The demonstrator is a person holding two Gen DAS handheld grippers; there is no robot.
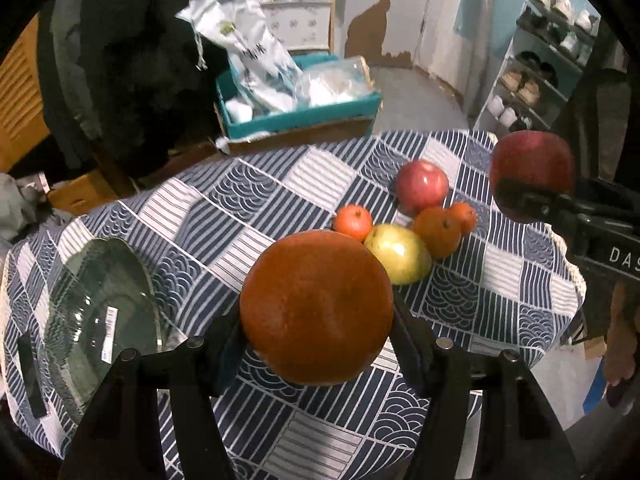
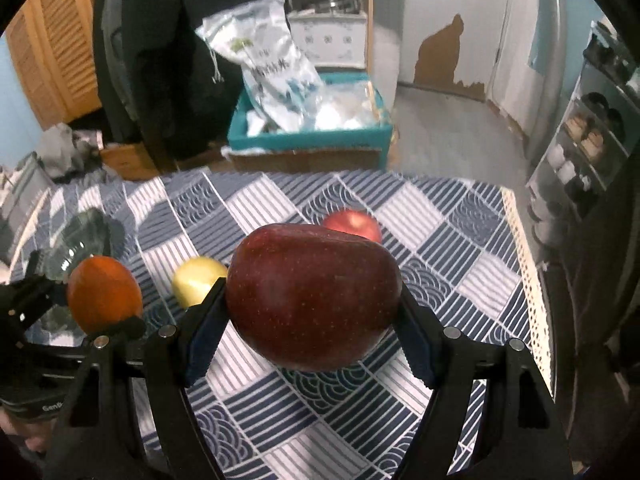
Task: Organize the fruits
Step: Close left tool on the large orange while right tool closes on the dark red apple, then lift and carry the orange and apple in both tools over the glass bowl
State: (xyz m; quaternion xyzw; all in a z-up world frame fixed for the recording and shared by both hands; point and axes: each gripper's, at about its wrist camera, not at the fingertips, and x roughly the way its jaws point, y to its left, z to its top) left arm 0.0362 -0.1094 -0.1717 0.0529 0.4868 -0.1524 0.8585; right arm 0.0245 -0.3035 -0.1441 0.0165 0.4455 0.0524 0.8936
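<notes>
The left gripper was clenched on a large orange, its fingers pressing the fruit's widest flanks, so the orange hung clear above the desk at the frame's lower centre. The right gripper gripped a dark red apple the same way, across its broad sides, lifted off the checked cloth. Both fruits were probably held aloft for carrying to the glass bowl, which sat at the lower left of the left wrist view, near the desk's edge.

The remaining fruit lay clustered right of centre in that view: a yellow-green apple, touching a small tangerine, two more tangerines side by side, and a lighter red apple just behind. Between cluster and bowl the cloth lay bare, giving open room for a leftward pass. The desk's far edge dropped to a teal box of plastic bags; the right edge ran close beside the held apple.
</notes>
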